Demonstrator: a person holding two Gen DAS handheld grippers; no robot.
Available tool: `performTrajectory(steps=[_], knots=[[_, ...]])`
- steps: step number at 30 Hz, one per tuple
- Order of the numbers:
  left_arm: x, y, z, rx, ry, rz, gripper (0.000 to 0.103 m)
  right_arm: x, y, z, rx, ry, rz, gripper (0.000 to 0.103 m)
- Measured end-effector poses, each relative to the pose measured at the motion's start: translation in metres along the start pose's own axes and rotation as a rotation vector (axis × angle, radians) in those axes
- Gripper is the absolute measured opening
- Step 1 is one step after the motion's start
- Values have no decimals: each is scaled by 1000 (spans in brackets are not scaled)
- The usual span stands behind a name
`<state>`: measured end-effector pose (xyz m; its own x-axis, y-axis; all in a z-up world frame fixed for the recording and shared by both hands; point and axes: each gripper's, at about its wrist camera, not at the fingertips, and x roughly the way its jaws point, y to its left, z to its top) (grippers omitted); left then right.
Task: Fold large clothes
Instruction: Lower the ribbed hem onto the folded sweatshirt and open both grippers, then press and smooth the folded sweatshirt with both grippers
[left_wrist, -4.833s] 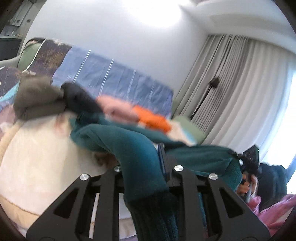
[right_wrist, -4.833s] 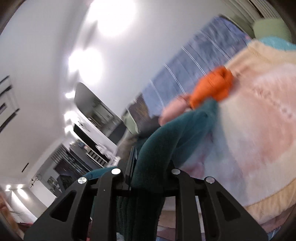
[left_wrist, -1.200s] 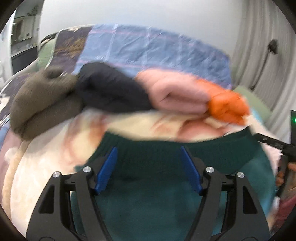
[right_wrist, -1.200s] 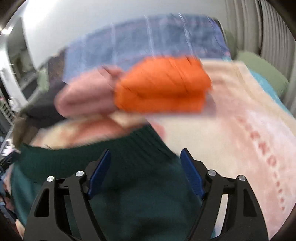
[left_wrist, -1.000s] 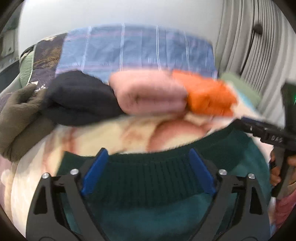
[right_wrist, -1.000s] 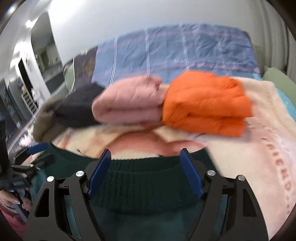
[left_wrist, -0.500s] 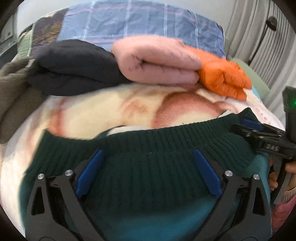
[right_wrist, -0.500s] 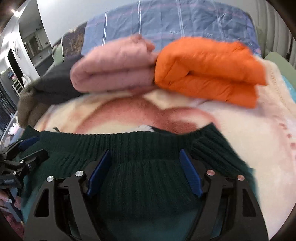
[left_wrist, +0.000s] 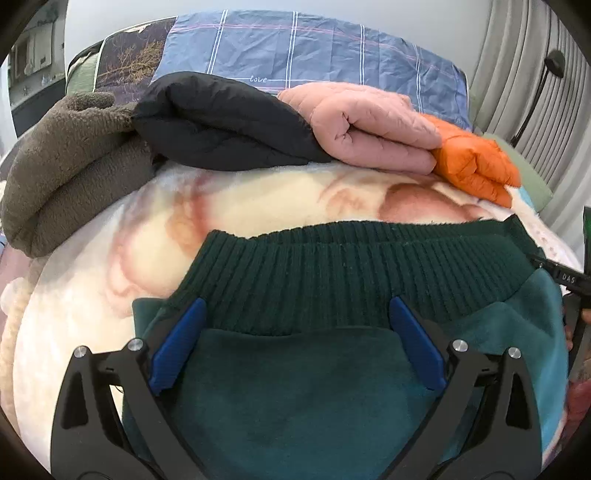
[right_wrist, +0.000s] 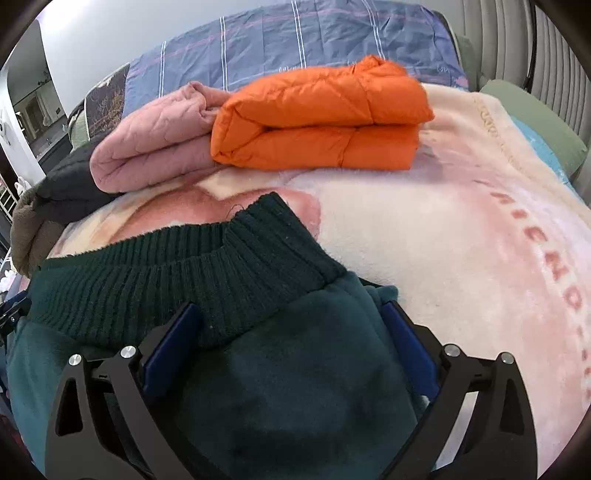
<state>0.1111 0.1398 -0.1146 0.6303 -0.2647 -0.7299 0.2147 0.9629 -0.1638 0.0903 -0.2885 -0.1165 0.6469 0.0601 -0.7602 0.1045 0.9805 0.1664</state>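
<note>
A dark green sweater (left_wrist: 332, 387) lies on the cream and pink blanket (left_wrist: 258, 199), its ribbed hem (left_wrist: 351, 277) turned toward the far side. My left gripper (left_wrist: 295, 314) is open, its blue pads over the sweater's left part just behind the hem. My right gripper (right_wrist: 290, 321) is open over the sweater (right_wrist: 258, 387) near its right hem corner (right_wrist: 273, 229). The right gripper's tip shows at the right edge of the left wrist view (left_wrist: 565, 277). Neither gripper holds cloth.
Folded clothes lie in a row at the far side: an olive fleece (left_wrist: 62, 166), a black jacket (left_wrist: 221, 125), a pink quilted jacket (left_wrist: 369, 125) and an orange puffer jacket (right_wrist: 317, 118). A blue plaid pillow (left_wrist: 295, 48) is behind them. Curtains (left_wrist: 517, 66) hang at the right.
Both grippers let go of the sweater they held up 4.8 s ago; it now lies flat. In the last second both drew back slightly, so the hem sits farther forward.
</note>
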Motion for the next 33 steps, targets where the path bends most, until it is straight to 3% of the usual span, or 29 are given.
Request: performTrajectory(steps=[1,2,4,5,7,10,13,14,15,16,24,28,33], knots=[[-5,0,-1,-9,-10,0,99,-10,1,0,16,-22,-26,83],[-11,0,-1,-16,-19,8,99,-29,2,-1,41,-68,-37,58],[-25,-5,-4,-36,-29,14,99,-56,13,1,37,-127,17,43],[-32,-10,-4,-36,-39,-12,99,-72,25,0,9,-155,75,40],[-47,-23,-5,-7,-76,-79,99,-92,49,-3,-52,-193,153,40],[-44,-39,-6,42,-71,-77,99,-90,98,-17,-185,-170,315,40],[-15,-46,-18,96,-9,2,101,-35,126,-41,-240,1,275,41],[-11,-49,-24,135,-34,20,101,-15,127,-57,-256,-3,255,41],[-9,-51,-30,165,-63,39,101,-17,129,-65,-290,-68,234,41],[-9,-50,-31,162,-64,41,101,-21,131,-68,-306,-77,213,41],[-12,-45,-32,158,-74,26,101,-38,128,-66,-254,-53,196,41],[-10,-49,-31,157,-72,24,101,-75,145,-83,-315,-86,285,41],[-10,-51,-32,165,-72,30,101,-65,161,-117,-457,-101,165,41]])
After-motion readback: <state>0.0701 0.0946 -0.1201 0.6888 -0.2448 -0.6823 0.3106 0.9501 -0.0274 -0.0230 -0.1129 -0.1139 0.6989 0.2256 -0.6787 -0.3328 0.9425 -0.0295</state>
